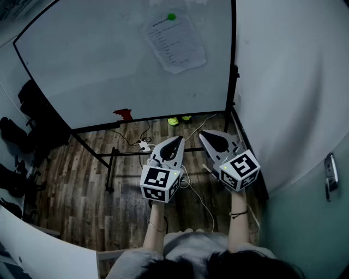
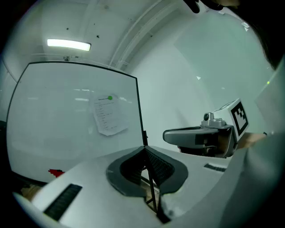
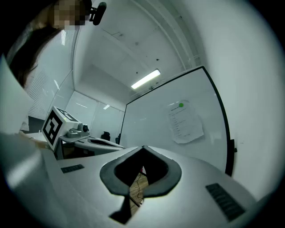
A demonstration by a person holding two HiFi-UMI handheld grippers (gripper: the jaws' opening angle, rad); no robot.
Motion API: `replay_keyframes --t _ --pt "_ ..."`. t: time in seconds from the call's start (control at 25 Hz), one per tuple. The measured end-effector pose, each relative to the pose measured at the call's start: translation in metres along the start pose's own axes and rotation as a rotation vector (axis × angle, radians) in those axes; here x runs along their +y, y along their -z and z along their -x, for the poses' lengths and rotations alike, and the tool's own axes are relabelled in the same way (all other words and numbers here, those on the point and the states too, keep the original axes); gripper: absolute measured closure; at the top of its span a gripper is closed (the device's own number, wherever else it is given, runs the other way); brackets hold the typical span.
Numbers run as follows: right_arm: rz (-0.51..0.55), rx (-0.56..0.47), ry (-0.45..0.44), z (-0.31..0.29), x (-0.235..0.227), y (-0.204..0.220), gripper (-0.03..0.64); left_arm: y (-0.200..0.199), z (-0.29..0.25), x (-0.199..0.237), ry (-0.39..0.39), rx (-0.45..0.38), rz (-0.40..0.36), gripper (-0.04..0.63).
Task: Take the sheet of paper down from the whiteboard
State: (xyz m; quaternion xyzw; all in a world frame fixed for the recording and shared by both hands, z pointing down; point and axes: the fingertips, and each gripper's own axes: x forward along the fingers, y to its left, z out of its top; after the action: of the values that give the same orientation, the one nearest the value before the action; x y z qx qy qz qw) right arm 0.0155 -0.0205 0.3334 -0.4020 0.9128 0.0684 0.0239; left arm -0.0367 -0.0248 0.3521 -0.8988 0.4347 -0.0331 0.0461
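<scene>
While left gripper (image 1: 175, 143) and right gripper (image 1: 206, 136) clench nothing, paper (image 1: 176, 42) under magnet (image 1: 172, 17) on whiteboard (image 1: 98, 65), red item (image 1: 123, 114) below

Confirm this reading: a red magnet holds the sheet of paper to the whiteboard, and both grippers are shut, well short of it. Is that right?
Not quite. The magnet is green, not red, as the head view shows. The rest stands: it holds the sheet of paper to the whiteboard, and the left gripper and right gripper are shut, well short of it.
</scene>
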Motion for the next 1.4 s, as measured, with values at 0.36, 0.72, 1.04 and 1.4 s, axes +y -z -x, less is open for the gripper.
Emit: replay_keyframes --t 0.36,0.72,1.04,1.4 --pt "0.021 0.009 -0.007 -0.001 0.003 -0.001 0.617 0.001 0.003 0.003 -0.012 -0.005 0.012 0.592" --pt "0.011 0.037 -0.001 0.008 -0.006 0.007 0.617 0.002 -0.001 0.0 -0.052 0.001 0.009 0.592" --pt "-0.033 0.019 -0.02 0.005 -0.005 0.014 0.617 0.011 0.006 -0.002 -0.079 0.031 0.018 0.592" --pt "-0.039 0.017 -0.046 -0.013 -0.009 0.021 0.617 0.018 -0.003 0.011 -0.089 0.038 0.026 0.592"
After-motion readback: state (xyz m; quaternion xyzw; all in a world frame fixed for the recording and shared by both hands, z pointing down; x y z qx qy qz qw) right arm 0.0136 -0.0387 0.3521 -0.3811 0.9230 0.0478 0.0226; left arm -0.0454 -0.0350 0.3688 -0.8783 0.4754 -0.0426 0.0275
